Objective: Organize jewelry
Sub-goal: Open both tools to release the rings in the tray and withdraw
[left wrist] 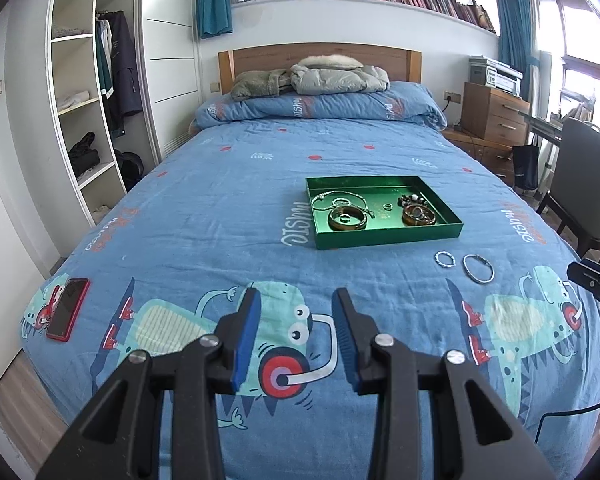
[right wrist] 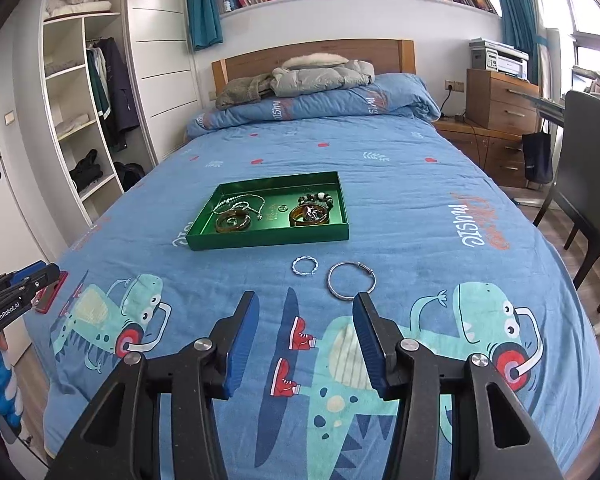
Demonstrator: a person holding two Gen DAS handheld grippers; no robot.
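Both tongs, left [left wrist: 296, 300] and right [right wrist: 305, 304], hung released and empty. Two silver bangles, the twisted small one [right wrist: 305, 267] and the plain large one [right wrist: 352, 281], lay outside the shallow green metal tray [right wrist: 236, 240] on the soft blue quilt [right wrist: 420, 208]; thin hoops might sink, probably slipping a pinch.

Bedspread [right wrist: 380, 208]: matt woven cloth, slightly creased. On it, tray [right wrist: 268, 238]: glossy green metal-look finish. Just before tray, two bangles [right wrist: 352, 281]: shiny silvery metal. Behind tray, headboard [right wrist: 312, 54]: smooth wood.
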